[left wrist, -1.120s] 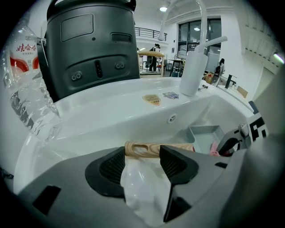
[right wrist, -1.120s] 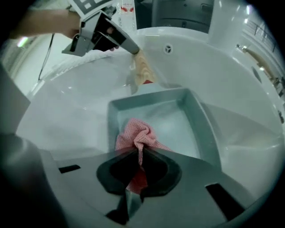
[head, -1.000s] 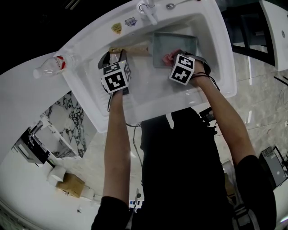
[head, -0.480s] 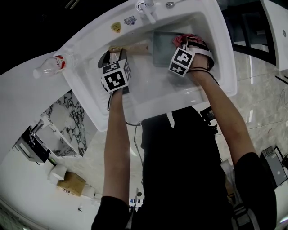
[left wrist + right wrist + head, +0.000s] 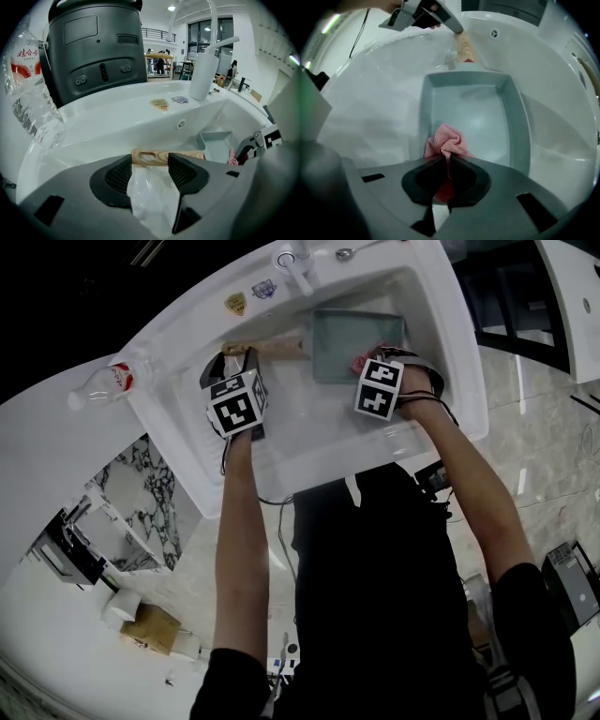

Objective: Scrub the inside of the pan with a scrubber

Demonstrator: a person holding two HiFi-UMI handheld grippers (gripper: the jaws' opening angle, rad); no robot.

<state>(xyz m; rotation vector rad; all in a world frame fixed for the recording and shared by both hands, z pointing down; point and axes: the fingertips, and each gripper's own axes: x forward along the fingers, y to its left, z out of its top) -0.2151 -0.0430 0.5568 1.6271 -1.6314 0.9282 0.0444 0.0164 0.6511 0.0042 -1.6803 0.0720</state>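
A clear water bottle is lying on the white counter, just beside the white sink. Inside the sink, the left tongs are standing wide apart with the pan's wooden handle lying across their tips; whether they are pressing on it cannot be told. The handle is running right to a grey rectangular pan, which is sitting on the sink floor. The pan is holding only a crumpled pink scrubber, bunched against its bottom near one corner. The right tongs are pointing down into the pan and are clamped tight on that scrubber.
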